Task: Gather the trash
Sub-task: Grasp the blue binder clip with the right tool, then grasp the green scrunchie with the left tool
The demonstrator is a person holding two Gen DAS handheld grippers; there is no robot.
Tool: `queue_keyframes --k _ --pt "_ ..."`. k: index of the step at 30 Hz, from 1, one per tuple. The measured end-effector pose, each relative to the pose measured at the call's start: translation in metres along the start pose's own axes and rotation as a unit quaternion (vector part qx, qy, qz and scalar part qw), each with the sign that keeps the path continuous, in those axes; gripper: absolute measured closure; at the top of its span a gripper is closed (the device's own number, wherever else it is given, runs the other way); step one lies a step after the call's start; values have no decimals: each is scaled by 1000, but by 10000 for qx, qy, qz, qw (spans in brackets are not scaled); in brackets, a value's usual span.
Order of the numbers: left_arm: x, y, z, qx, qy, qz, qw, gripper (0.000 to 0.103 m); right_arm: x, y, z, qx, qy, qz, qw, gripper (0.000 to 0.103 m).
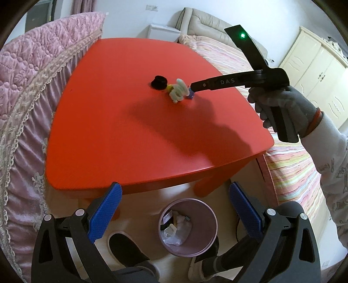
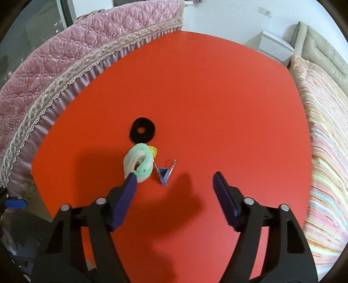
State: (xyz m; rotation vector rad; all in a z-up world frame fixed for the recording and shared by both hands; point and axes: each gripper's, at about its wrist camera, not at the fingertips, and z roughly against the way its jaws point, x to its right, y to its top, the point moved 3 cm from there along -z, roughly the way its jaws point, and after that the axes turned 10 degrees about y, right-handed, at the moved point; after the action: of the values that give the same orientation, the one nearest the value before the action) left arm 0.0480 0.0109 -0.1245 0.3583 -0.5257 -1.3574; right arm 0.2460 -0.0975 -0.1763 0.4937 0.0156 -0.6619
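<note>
On the red table (image 2: pixel 195 91) lie a black hair tie (image 2: pixel 142 130), a green-and-white fuzzy hair tie (image 2: pixel 139 162) with a yellow bit behind it, and a blue binder clip (image 2: pixel 164 173). My right gripper (image 2: pixel 175 180) is open just above the table; its left finger touches the fuzzy tie, and the clip lies between the fingers. In the left wrist view these items (image 1: pixel 178 90) sit mid-table by the right gripper's tip (image 1: pixel 192 88). My left gripper (image 1: pixel 174 194) is open and empty above a pink trash bin (image 1: pixel 188 226) holding paper scraps on the floor.
A pink quilted cover (image 2: pixel 65 56) borders the table's left side. A striped bed (image 2: pixel 326 152) lies to the right, with a beige headboard (image 1: pixel 206 19) and cream wardrobe (image 1: pixel 315 71) behind. The person's slippered feet (image 1: pixel 124 246) stand beside the bin.
</note>
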Motion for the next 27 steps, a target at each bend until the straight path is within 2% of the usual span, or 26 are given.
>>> queue_keyframes --k 9,15,20,25,27 --pt "0 6 -5 -25 -24 -15 10000 8 -9 -3 -13 -173 328 -13 9993 94" --pt "9 24 -3 74 3 -212 9997 8 -7 -11 3 47 359 -185 9992 97" --pt "17 57 -7 146 62 -363 9992 8 -3 -24 27 266 374 -396 9982 98" --pt "22 99 -27 -49 176 -339 9993 8 2 -44 47 395 411 -632 9964 98" --pt "25 118 -40 -247 229 -333 9989 8 3 -50 54 425 417 -671 9960 98"
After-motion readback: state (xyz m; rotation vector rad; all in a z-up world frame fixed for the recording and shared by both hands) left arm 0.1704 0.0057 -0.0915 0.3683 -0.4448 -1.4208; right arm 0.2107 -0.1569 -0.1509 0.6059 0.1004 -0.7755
